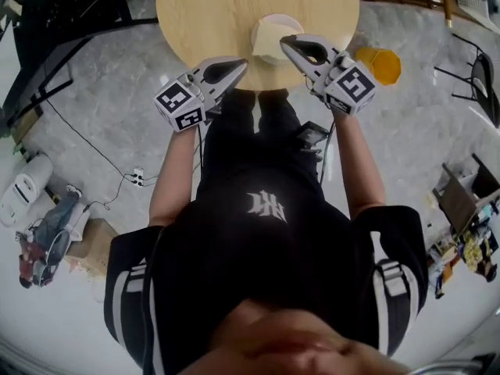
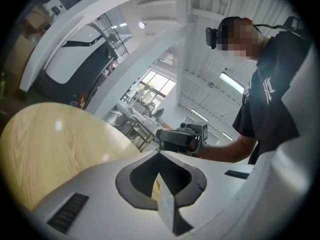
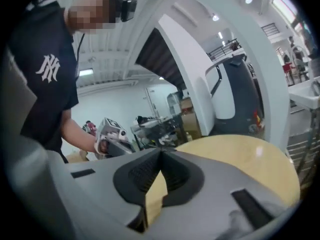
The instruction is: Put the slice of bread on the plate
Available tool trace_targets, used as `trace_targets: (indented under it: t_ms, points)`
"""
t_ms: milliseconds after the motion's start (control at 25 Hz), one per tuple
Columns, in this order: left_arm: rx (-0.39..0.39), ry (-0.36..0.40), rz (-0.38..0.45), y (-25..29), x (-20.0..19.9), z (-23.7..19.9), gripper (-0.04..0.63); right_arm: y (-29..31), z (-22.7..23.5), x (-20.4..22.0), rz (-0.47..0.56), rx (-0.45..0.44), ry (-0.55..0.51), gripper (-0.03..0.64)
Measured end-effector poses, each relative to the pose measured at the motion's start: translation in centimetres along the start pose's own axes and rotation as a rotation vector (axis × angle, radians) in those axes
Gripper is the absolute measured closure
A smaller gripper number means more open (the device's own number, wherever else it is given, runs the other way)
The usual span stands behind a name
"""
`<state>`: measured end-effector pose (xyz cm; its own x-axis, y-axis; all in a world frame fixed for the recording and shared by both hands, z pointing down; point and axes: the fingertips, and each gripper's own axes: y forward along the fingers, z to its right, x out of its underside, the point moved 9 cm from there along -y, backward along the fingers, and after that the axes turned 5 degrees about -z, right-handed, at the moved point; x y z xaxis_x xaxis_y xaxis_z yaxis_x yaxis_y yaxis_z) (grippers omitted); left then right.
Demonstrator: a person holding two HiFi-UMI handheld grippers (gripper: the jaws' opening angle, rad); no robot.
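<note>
Pointing toward the upper centre of the head view, the right gripper (image 1: 286, 42) had its jaws pressed together on nothing. The left gripper (image 1: 243, 63) angled in from the left, likewise closed and empty. Both had matte grey shells and dark ribbed pads. They looked idle, probably because the job seemed done: the slice of bread (image 1: 269, 41) — pale, squarish, soft-looking — lay on the small round white plate (image 1: 286, 19), just beyond the right tips. Beneath was the table (image 1: 211, 14) — a smooth circular top of light wood grain.
</note>
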<state>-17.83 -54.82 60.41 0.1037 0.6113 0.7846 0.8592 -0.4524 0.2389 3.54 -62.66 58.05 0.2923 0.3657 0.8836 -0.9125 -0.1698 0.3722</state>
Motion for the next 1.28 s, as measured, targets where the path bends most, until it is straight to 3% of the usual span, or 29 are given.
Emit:
trace_targets:
  t_ms: [200, 360, 520, 640, 760, 880, 960, 1160, 1280]
  points:
    - [0.078, 0.095, 0.042, -4.6, -2.6, 3.0, 0.594, -0.3, -8.1, -6.4, 0.170, -0.115, 0.017, 0.620]
    - [0.137, 0.172, 0.065, -3.8, -5.4, -0.6, 0.594, -0.5, -8.2, -9.9, 0.352, -0.210, -0.020, 0.620]
    - [0.110, 0.195, 0.101, -4.4, -5.8, 1.1, 0.594, -2.6, -10.6, -10.3, 0.472, -0.284, 0.040, 0.618]
    - [0.126, 0.207, 0.163, -5.0, -5.4, 5.1, 0.594, -4.7, -12.7, -9.6, 0.467, -0.285, 0.013, 0.620]
    - [0.116, 0.221, 0.175, -6.3, -4.5, 8.7, 0.594, -6.2, -14.8, -9.0, 0.508, -0.308, -0.016, 0.620]
    - [0.090, 0.257, 0.170, -6.5, -3.1, 13.4, 0.594, -9.7, -18.1, -7.0, 0.506, -0.313, -0.085, 0.621]
    - [0.103, 0.237, 0.171, -6.5, -0.5, 16.5, 0.594, -11.8, -20.6, -3.7, 0.478, -0.292, -0.088, 0.621]
    - [0.110, 0.158, 0.045, -6.4, 8.3, 23.4, 0.594, -15.5, -26.2, 5.0, 0.505, -0.247, 0.091, 0.621]
    - [0.097, 0.152, 0.032, -7.3, 10.6, 27.1, 0.594, -18.4, -29.6, 7.8, 0.538, -0.244, 0.126, 0.621]
